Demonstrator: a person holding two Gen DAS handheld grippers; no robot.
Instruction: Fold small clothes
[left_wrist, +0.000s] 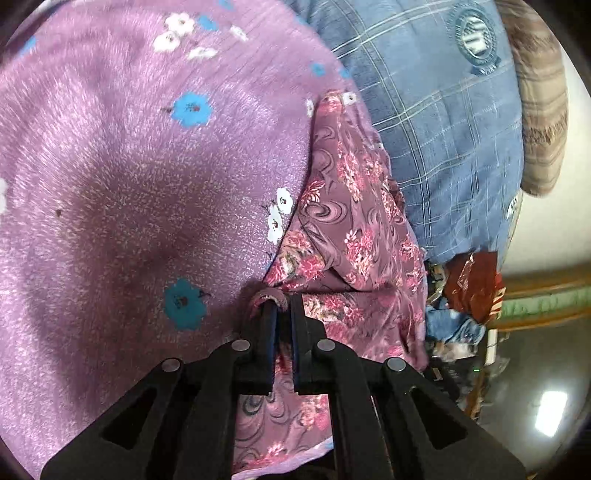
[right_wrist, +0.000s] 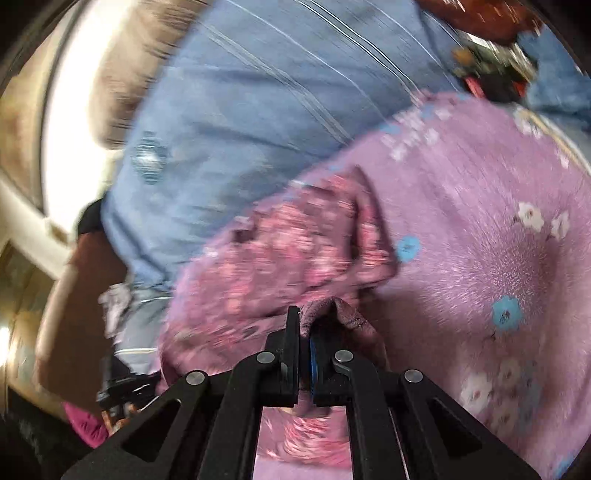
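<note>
Left gripper (left_wrist: 282, 306) pinches the floral garment (left_wrist: 354, 206); right gripper (right_wrist: 304, 325) likewise.

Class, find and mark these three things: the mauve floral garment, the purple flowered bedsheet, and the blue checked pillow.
mauve floral garment (left_wrist: 343, 221): left wrist view, middle of its draped cloth.
purple flowered bedsheet (left_wrist: 129, 166): left wrist view, bare stretch between printed flowers.
blue checked pillow (left_wrist: 443, 129): left wrist view, middle of its checked cover.

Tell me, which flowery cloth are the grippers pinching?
The maroon cloth with pink flowers, pinched by both the left gripper and right gripper. The lilac bedsheet with blue and white flowers lies underneath.
</note>
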